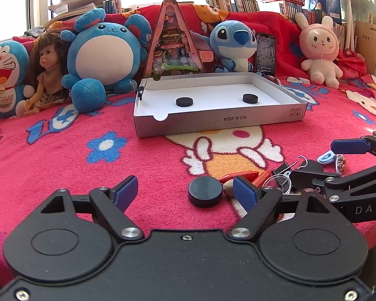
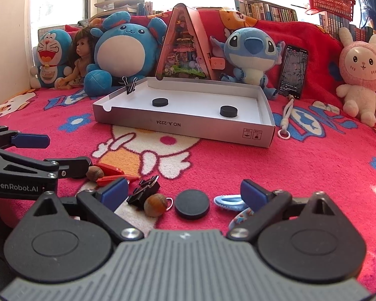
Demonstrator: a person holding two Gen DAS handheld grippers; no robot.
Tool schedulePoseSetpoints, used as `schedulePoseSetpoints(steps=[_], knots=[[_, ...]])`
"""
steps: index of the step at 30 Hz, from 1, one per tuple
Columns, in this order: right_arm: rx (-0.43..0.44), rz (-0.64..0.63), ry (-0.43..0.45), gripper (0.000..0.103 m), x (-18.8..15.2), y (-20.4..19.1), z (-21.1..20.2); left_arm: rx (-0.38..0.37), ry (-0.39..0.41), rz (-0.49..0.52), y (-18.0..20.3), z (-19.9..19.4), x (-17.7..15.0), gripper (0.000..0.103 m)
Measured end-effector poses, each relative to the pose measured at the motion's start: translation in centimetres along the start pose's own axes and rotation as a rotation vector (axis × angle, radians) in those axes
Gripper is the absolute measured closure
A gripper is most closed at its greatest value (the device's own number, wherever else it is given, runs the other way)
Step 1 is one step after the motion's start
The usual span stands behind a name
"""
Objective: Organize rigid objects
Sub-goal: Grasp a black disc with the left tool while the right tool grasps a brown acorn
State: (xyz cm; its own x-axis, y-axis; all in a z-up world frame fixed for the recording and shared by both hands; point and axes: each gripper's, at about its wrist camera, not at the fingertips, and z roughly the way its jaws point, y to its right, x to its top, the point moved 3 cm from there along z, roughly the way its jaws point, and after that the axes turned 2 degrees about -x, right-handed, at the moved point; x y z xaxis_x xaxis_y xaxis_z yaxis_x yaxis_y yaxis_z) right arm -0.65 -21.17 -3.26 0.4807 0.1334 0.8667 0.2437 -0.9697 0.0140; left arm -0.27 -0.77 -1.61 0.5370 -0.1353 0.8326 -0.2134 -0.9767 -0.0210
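I hold both claws low over the pink cartoon-print fleece blanket (image 1: 92,175), and both stand wide apart, gripping nothing. My left gripper (image 1: 185,193) has a flat black round disc (image 1: 205,195) lying on the blanket between its blue pads, nearer the right pad, not yet touched. My right gripper (image 2: 184,193) frames what I take to be a second such black disc (image 2: 192,204), though I cannot rule out that it is the same one seen from the other side.

The shallow white cardboard box lid (image 1: 220,121) sits well ahead of me, open side up, and already carries two matching discs: one towards its left (image 1: 184,101), one towards its right (image 1: 250,98). A black binder clip (image 2: 129,85) is pinched onto its far left corner. That tells me where the discs belong, so I judge the loose one is next.

The rest waits in a small heap by my claws: a brown hazelnut (image 2: 155,204) touching a second black binder clip (image 2: 143,192), red plastic pieces (image 2: 110,173), a light blue hair clip (image 2: 229,200). I keep the jaws wide because the disc is broad and thin; closing across its rim will need the pads down near the fleece, and the soft pile may let it tip.
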Motion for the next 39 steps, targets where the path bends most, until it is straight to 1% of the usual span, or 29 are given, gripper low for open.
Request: schedulePoseSetpoints(steps=[2,4,6,7,8,9,10,12,17,22,24,34,36,37,39], knots=[[0.008,-0.009,0.002,0.007,-0.2,-0.3,-0.2,-0.016,-0.009,-0.002,0.0,-0.1,-0.2,0.030],[0.015,-0.019,0.002,0.009,-0.3,-0.6,-0.4,-0.026,-0.016,0.002,0.1,-0.2,-0.3,0.034],[0.017,-0.024,0.002,0.015,-0.5,-0.7,-0.5,-0.030,-0.022,0.005,0.2,-0.3,-0.4,0.040],[0.016,-0.024,0.004,0.017,-0.5,-0.8,-0.6,-0.032,-0.025,0.004,0.2,-0.3,-0.5,0.045],[0.015,-0.022,0.006,0.022,-0.6,-0.8,-0.6,-0.032,-0.029,0.002,0.2,-0.3,-0.5,0.050],[0.015,-0.020,0.008,0.028,-0.7,-0.8,-0.7,-0.032,-0.033,0.000,0.2,-0.2,-0.6,0.052],[0.014,-0.018,0.013,0.032,-0.7,-0.8,-0.8,-0.032,-0.037,-0.002,0.2,-0.2,-0.6,0.054],[0.019,-0.023,0.019,0.042,-0.8,-1.0,-0.9,-0.032,-0.040,-0.003,0.2,-0.1,-0.7,0.055],[0.016,-0.088,0.025,0.052,-1.1,-2.0,-1.1,-0.017,-0.037,0.002,0.1,0.1,-0.7,0.058],[0.010,-0.115,0.015,0.063,-1.5,-2.3,-1.2,0.011,-0.029,0.001,-0.1,0.3,-0.5,0.061],[0.003,-0.120,0.012,0.075,-1.5,-2.3,-1.1,0.010,-0.032,0.001,-0.1,0.5,-0.5,0.061],[0.006,-0.123,0.008,0.075,-1.4,-2.4,-0.5,0.008,-0.045,-0.009,0.0,1.5,-0.4,0.060],[0.007,-0.125,0.008,0.074,-1.3,-2.5,-0.3,0.003,-0.044,-0.009,0.0,1.6,-0.4,0.065],[0.007,-0.126,0.008,0.075,-1.3,-2.5,-0.3,-0.005,-0.039,-0.009,0.0,1.6,-0.4,0.073],[0.009,-0.127,0.009,0.076,-1.2,-2.6,-0.2,-0.012,-0.036,-0.015,0.1,1.6,-0.4,0.073]])
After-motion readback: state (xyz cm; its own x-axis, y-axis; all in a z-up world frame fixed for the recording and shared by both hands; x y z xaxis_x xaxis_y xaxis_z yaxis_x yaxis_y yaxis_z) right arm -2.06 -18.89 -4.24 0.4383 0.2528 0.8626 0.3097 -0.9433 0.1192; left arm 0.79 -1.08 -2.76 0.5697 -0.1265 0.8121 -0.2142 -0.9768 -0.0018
